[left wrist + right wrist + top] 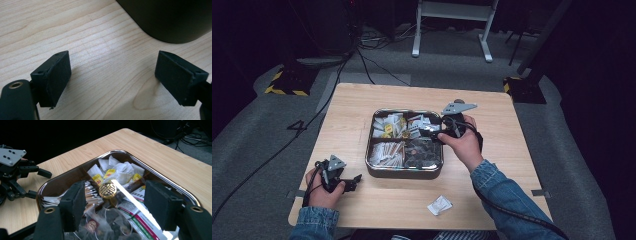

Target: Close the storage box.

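Note:
A square metal tray (404, 173) with four compartments of tea bags and sachets stands mid-table. My right gripper (428, 132) hovers open over its right side. In the right gripper view the right gripper (115, 195) has its jaws wide apart around nothing, above the tray (166, 183). Beyond them is a round gold knob (107, 190) at the tray's centre, with a streak of glare running from it as on a clear cover. My left gripper (355, 179) rests open near the front left of the table; in its own view the left gripper (112, 72) stands over bare wood.
One white sachet (439, 205) lies loose near the table's front edge, right of centre. The tray's dark corner (170, 20) sits just beyond the left jaws. The left gripper (38, 183) shows past the tray's far side. Cables trail over the grey floor.

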{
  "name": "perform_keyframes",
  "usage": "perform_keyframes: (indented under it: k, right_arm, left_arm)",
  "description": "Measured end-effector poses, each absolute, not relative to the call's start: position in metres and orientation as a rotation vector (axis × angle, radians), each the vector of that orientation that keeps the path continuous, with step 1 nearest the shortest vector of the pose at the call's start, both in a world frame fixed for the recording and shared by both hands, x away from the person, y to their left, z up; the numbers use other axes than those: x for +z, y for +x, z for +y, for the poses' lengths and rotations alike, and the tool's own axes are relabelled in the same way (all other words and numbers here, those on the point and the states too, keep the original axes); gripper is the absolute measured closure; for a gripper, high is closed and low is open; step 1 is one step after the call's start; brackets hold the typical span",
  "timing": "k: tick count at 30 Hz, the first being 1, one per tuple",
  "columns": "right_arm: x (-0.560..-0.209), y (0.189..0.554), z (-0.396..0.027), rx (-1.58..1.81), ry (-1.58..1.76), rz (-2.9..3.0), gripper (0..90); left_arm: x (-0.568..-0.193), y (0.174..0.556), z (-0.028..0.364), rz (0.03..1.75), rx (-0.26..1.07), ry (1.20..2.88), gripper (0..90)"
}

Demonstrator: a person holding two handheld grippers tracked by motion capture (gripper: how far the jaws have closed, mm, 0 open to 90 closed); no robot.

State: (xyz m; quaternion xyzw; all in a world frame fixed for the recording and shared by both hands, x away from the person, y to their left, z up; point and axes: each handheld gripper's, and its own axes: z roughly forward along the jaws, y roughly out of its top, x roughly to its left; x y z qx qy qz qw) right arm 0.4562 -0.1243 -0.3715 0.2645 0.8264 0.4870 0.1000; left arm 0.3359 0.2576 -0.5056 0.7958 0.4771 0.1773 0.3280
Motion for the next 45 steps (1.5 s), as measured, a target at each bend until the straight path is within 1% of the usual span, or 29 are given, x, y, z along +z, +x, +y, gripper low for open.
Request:
perform_keyframes:
  k: [8, 15, 30, 45]
  right_arm:
    - [-0.364, 0.453, -0.158, 1.444, 0.822, 2.400, 34.9]
    - [-0.367, 0.449, -0.190, 1.426, 0.875, 2.367, 34.8]
    - [-0.384, 0.438, -0.247, 1.389, 1.016, 2.301, 33.3]
    - [-0.408, 0.423, -0.288, 1.281, 1.107, 2.282, 30.7]
  left_arm:
    - [-0.505, 0.336, 0.258, 1.250, 0.460, 2.088, 14.1]
    - [-0.505, 0.335, 0.258, 1.250, 0.463, 2.090, 14.1]
    - [-0.505, 0.336, 0.258, 1.248, 0.462, 2.087, 14.0]
    - [-0.505, 0.340, 0.257, 1.250, 0.462, 2.086, 13.9]
